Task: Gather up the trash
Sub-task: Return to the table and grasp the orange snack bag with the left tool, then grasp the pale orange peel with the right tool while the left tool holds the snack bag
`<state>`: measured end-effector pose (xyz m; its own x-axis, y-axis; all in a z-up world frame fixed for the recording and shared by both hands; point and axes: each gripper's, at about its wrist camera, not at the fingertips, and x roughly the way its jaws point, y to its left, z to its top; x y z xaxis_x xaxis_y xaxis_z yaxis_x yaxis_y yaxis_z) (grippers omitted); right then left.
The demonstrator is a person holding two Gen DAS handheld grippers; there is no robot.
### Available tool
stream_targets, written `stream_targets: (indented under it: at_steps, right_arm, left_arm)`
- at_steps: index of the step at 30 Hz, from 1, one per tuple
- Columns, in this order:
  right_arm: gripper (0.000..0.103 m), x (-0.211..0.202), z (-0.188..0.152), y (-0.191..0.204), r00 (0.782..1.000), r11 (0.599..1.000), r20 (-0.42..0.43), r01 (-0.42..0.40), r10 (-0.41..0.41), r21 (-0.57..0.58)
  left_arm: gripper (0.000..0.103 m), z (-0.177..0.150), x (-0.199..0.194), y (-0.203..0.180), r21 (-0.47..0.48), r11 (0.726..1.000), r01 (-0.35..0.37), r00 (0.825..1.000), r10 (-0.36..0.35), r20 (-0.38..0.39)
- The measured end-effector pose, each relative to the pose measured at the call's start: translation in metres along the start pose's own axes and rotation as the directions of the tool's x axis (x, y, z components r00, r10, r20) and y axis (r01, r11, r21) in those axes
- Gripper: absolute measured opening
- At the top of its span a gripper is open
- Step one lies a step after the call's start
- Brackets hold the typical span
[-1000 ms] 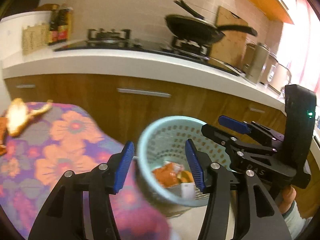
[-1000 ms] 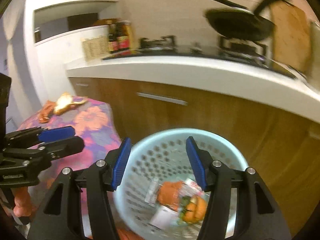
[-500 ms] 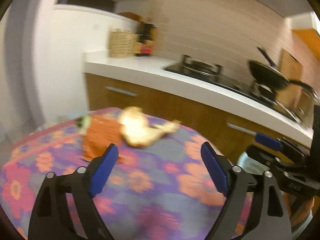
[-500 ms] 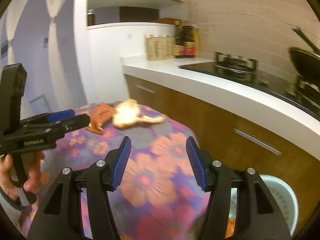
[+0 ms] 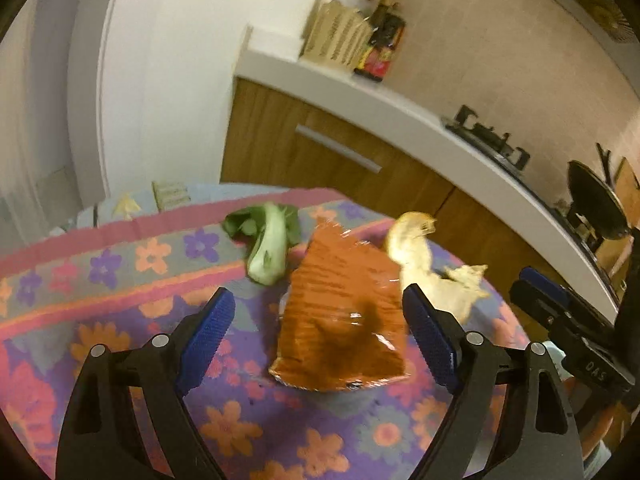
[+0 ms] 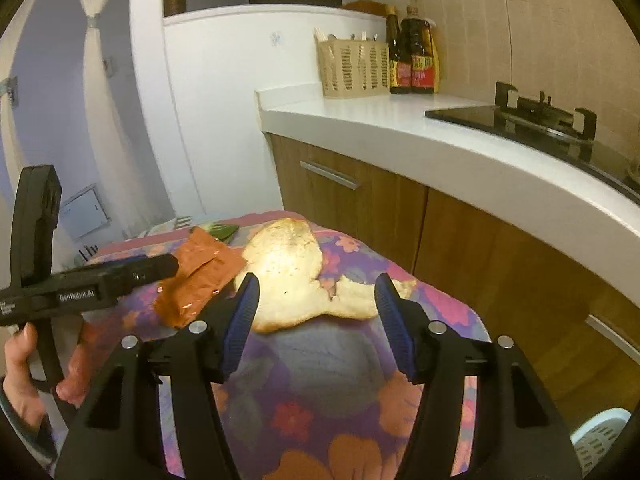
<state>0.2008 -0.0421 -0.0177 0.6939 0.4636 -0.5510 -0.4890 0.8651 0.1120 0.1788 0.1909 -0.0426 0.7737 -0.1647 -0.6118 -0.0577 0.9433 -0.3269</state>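
An orange snack wrapper (image 5: 340, 312) lies on the floral tablecloth (image 5: 120, 280), with a bok choy piece (image 5: 268, 244) to its left and a pale peel (image 5: 432, 276) to its right. My left gripper (image 5: 316, 336) is open and empty, its jaws on either side of the wrapper just above it. In the right wrist view my right gripper (image 6: 316, 316) is open and empty, its jaws framing the near edge of the pale peel (image 6: 296, 276); the wrapper (image 6: 196, 276) lies left of it. The light blue trash basket (image 6: 600, 440) stands on the floor at the lower right.
A white kitchen counter (image 6: 400, 128) with wooden cabinets (image 6: 360, 200) runs behind the table. It carries a utensil basket (image 6: 352, 68), sauce bottles (image 6: 416, 60), a stove (image 6: 532, 116) and a black pan (image 5: 596, 204). The table edge drops off on the right.
Both grippers swung left from the trash basket to the table and came closer to the litter. The left is now over the wrapper, the right at the peel.
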Motion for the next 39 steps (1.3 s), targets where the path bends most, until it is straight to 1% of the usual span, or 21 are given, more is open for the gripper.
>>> stream_targets:
  at_steps: [1, 2, 3, 4, 5, 6, 8, 10, 13, 16, 17, 19, 22, 24, 25, 26, 28, 31, 33, 36, 39]
  right_arm:
    - [0.056, -0.001, 0.0, 0.001, 1.0, 1.0, 0.014, -0.003, 0.004, -0.006]
    - [0.056, -0.002, -0.001, 0.001, 1.0, 1.0, 0.022, -0.001, 0.001, -0.009]
    - [0.056, -0.003, -0.002, 0.002, 1.0, 1.0, 0.024, 0.002, -0.002, -0.011]
    - [0.057, -0.002, -0.003, 0.003, 1.0, 1.0, 0.021, 0.007, -0.007, -0.011]
    - [0.057, -0.002, -0.004, 0.004, 1.0, 1.0, 0.021, 0.012, -0.012, -0.012]
    - [0.057, -0.003, -0.004, 0.004, 1.0, 1.0, 0.024, 0.015, -0.014, -0.013]
    - [0.058, -0.002, -0.004, 0.003, 1.0, 1.0, 0.025, 0.017, -0.017, -0.011]
    - [0.058, 0.0, -0.004, 0.005, 1.0, 1.0, 0.015, 0.013, -0.012, -0.022]
    - [0.058, 0.002, -0.005, 0.011, 1.0, 0.998, 0.008, 0.007, -0.006, -0.06]
    - [0.058, 0.001, -0.008, 0.017, 1.0, 0.996, 0.009, -0.004, 0.005, -0.093]
    - [0.059, 0.001, -0.009, 0.019, 1.0, 0.995, 0.01, -0.007, 0.008, -0.098]
    - [0.06, 0.002, -0.009, 0.02, 1.0, 0.994, -0.002, -0.023, 0.023, -0.111]
    - [0.061, 0.008, -0.009, 0.026, 0.999, 0.99, -0.038, -0.036, 0.032, -0.135]
    - [0.061, 0.012, -0.01, 0.031, 0.998, 0.987, -0.054, -0.041, 0.033, -0.154]
    - [0.061, 0.015, -0.01, 0.033, 0.997, 0.985, -0.07, -0.046, 0.035, -0.165]
    - [0.061, 0.016, -0.01, 0.034, 0.997, 0.985, -0.078, -0.042, 0.03, -0.168]
    - [0.061, 0.02, -0.01, 0.035, 0.995, 0.985, -0.092, -0.039, 0.023, -0.169]
    - [0.062, 0.029, -0.008, 0.037, 0.992, 0.984, -0.127, -0.045, 0.023, -0.172]
    - [0.064, 0.037, -0.006, 0.041, 0.99, 0.982, -0.143, -0.027, 0.0, -0.186]
    - [0.065, 0.047, -0.005, 0.05, 0.986, 0.978, -0.165, -0.032, -0.003, -0.206]
    - [0.065, 0.057, -0.006, 0.058, 0.981, 0.971, -0.192, -0.029, -0.018, -0.238]
  left_arm:
    - [0.071, 0.001, 0.004, -0.001, 0.0, 1.0, 0.002, 1.0, -0.002, -0.029]
    - [0.067, 0.0, 0.008, -0.003, 0.01, 1.0, 0.01, 0.999, -0.01, -0.04]
    - [0.064, 0.0, 0.01, -0.007, 0.028, 1.0, 0.003, 0.999, -0.002, -0.054]
    - [0.056, -0.001, 0.013, -0.008, 0.039, 0.999, -0.007, 0.998, 0.009, -0.065]
    - [0.053, -0.003, 0.014, -0.012, 0.055, 0.998, -0.01, 0.997, 0.014, -0.074]
    - [0.051, -0.004, 0.012, -0.014, 0.068, 0.997, -0.022, 0.997, 0.027, -0.068]
    - [0.044, -0.004, 0.012, -0.017, 0.085, 0.996, -0.033, 0.998, 0.038, -0.059]
    - [0.035, -0.007, 0.008, -0.018, 0.084, 0.996, -0.018, 0.998, 0.023, -0.057]
    - [0.028, -0.012, 0.0, -0.018, 0.084, 0.996, -0.02, 0.998, 0.025, -0.052]
    - [0.028, -0.017, -0.019, -0.015, 0.081, 0.997, -0.017, 0.999, 0.021, -0.047]
    - [0.028, -0.02, -0.031, -0.011, 0.069, 0.998, -0.007, 0.999, 0.01, -0.038]
    - [0.028, -0.027, -0.051, -0.004, 0.054, 0.998, -0.01, 1.0, 0.011, -0.02]
    - [0.028, -0.039, -0.08, 0.012, 0.017, 1.0, -0.024, 0.999, 0.023, 0.033]
    - [0.028, -0.046, -0.093, 0.02, -0.004, 0.999, -0.045, 0.995, 0.045, 0.085]
    - [0.028, -0.048, -0.095, 0.022, -0.013, 0.999, -0.044, 0.995, 0.045, 0.093]
    - [0.028, -0.051, -0.096, 0.027, -0.039, 0.999, -0.028, 0.994, 0.032, 0.106]
    - [0.028, -0.053, -0.095, 0.031, -0.061, 0.998, -0.001, 0.994, 0.008, 0.112]
    - [0.028, -0.056, -0.09, 0.031, -0.057, 0.998, -0.019, 0.994, 0.025, 0.108]
    - [0.029, -0.057, -0.092, 0.033, -0.068, 0.997, -0.021, 0.993, 0.029, 0.116]
    - [0.03, -0.059, -0.094, 0.04, -0.098, 0.995, -0.019, 0.993, 0.03, 0.11]
    - [0.03, -0.059, -0.095, 0.042, -0.107, 0.994, -0.015, 0.993, 0.027, 0.115]
